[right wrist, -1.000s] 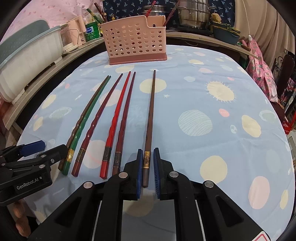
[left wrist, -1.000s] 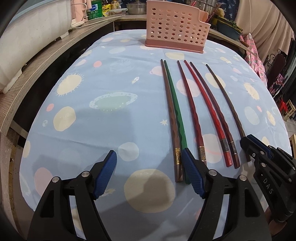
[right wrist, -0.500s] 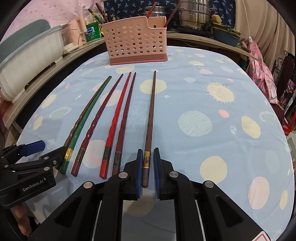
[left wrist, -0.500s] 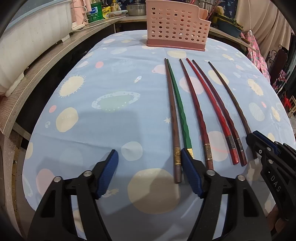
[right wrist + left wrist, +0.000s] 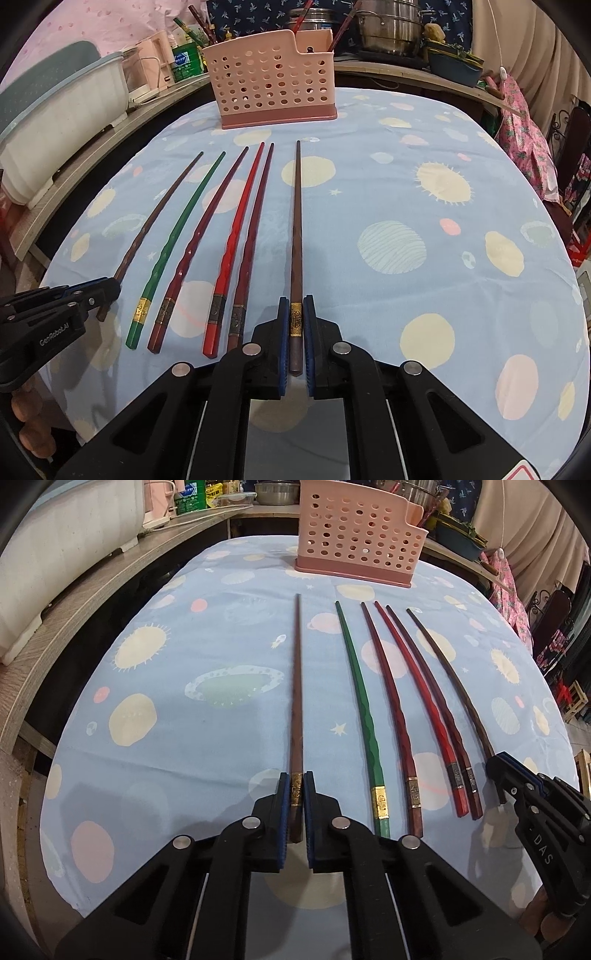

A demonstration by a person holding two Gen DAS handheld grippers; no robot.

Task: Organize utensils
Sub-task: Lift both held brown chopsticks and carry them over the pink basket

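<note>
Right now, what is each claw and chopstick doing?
left claw, shut on the left brown chopstick
right claw, shut on the right brown chopstick
green chopstick, lying loose on the cloth
bright red chopstick, lying loose
two dark red chopsticks, lying loose
pink holder, upright

Six parallel chopsticks (image 5: 402, 705) before pink holder (image 5: 356, 535)

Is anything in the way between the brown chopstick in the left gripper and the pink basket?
Nothing visible. The left gripper is shut on the brown chopstick, and only bare tablecloth lies between its tip and the pink basket.
</note>
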